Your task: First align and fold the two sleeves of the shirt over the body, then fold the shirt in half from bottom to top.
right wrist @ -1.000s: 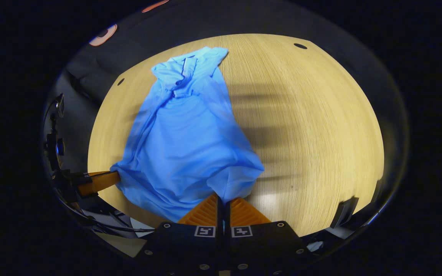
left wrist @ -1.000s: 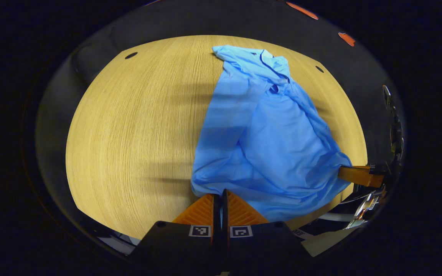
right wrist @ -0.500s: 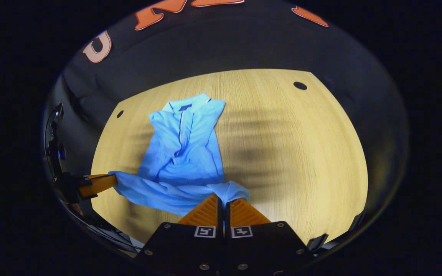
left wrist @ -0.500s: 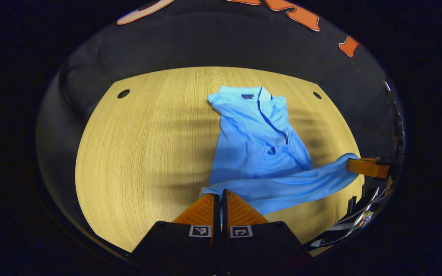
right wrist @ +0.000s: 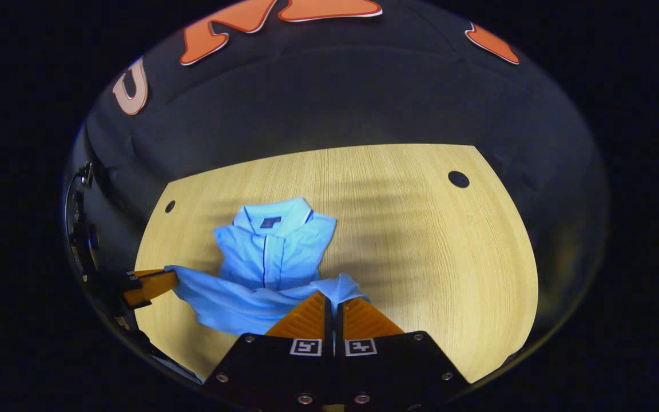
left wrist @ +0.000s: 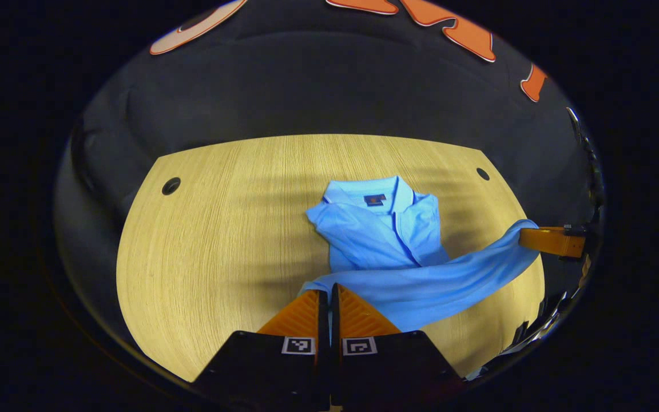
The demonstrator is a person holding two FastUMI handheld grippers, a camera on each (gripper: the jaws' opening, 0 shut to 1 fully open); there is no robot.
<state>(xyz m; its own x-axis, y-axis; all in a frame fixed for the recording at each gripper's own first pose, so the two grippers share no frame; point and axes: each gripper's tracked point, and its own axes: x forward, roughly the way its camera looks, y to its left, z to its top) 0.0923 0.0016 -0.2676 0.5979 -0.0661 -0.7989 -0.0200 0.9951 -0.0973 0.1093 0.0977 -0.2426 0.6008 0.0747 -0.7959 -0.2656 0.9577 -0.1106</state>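
Note:
A light blue polo shirt (left wrist: 384, 240) lies on the wooden table (left wrist: 221, 240), collar at the far side, sleeves folded in over the body. Its bottom hem is lifted off the table and stretched between both grippers, hanging over the lower body. My left gripper (left wrist: 329, 293) is shut on one hem corner. In the right gripper view, my right gripper (right wrist: 334, 296) is shut on the other corner of the shirt (right wrist: 269, 257). The right gripper (left wrist: 535, 237) also shows at the right edge of the left gripper view, and the left gripper (right wrist: 161, 281) at the left edge of the right gripper view.
The table (right wrist: 432, 252) has small round holes near its far corners (left wrist: 170, 186) (right wrist: 459, 179). The booth's black cloth wall (left wrist: 306, 86) rises right behind the table's far edge.
Both grippers have carried the hem up and toward the collar. The shirt's spread lower body has drawn in, and the hem now hangs as a taut band over the lower chest.

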